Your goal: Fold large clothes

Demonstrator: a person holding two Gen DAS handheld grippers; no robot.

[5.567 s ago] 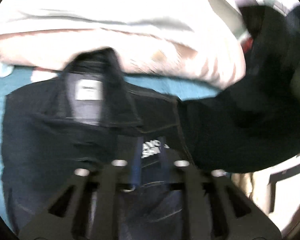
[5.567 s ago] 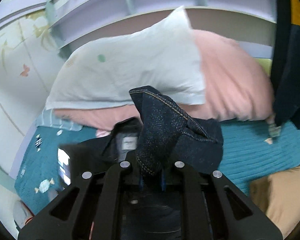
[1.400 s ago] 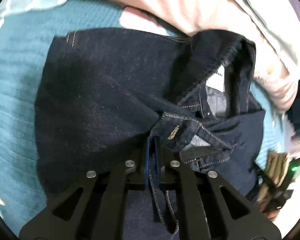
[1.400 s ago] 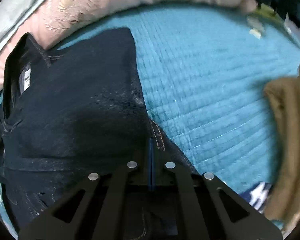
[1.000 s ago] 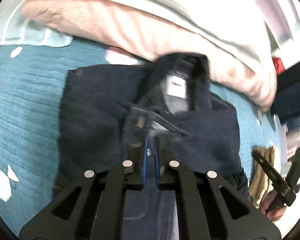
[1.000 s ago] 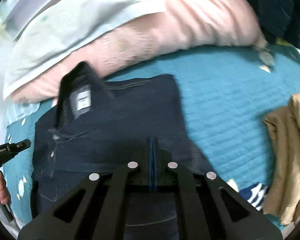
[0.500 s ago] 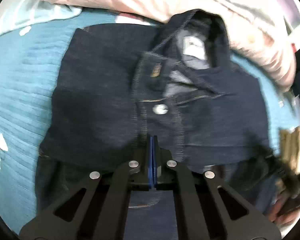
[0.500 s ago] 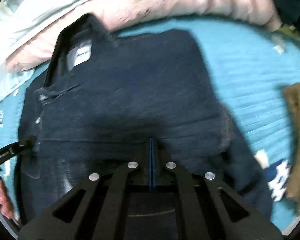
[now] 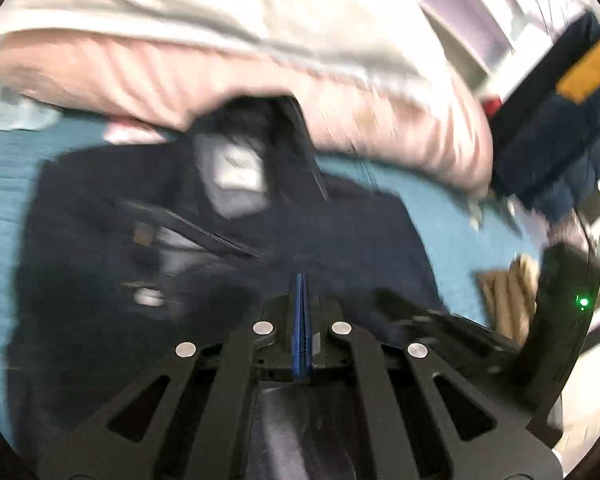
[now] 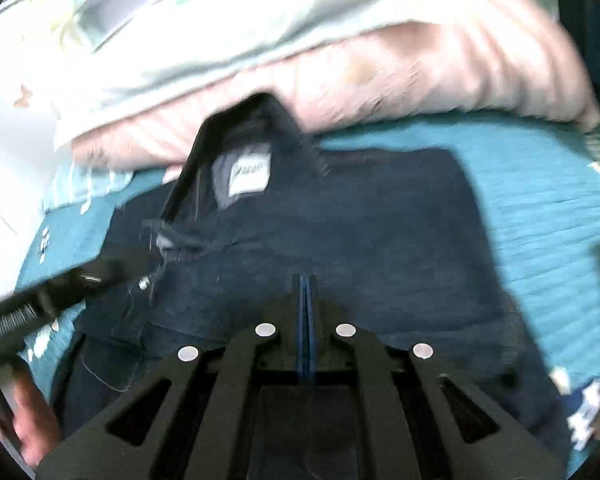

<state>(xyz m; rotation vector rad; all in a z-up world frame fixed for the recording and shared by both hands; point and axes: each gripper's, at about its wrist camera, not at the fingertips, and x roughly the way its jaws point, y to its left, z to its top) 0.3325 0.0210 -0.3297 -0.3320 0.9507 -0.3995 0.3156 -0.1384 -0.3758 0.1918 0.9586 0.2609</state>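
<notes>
A dark denim jacket [image 9: 340, 232] [image 10: 380, 232] lies folded on the teal bedspread [image 9: 4, 184] [image 10: 540, 200], collar and white label [image 10: 249, 176] toward the pillows. My left gripper [image 9: 301, 280] is shut with nothing between its blue pads, hovering over the jacket's lower middle. My right gripper [image 10: 306, 280] is shut and empty too, above the jacket's near part. The left gripper's fingers [image 10: 100, 270] reach in from the left in the right wrist view. Both views are blurred.
A pink pillow [image 9: 180, 76] [image 10: 420, 76] under a white one [image 9: 220, 4] lies behind the jacket. Dark blue clothes with a yellow patch [image 9: 556, 140] hang at right. A tan garment [image 9: 500, 292] lies on the bed's right. A hand [image 10: 28, 416] shows at lower left.
The left gripper let go of the jacket's front edge, shut empty and drew back and tilted up, so the pillows now show. The right gripper also pulled back over the jacket.
</notes>
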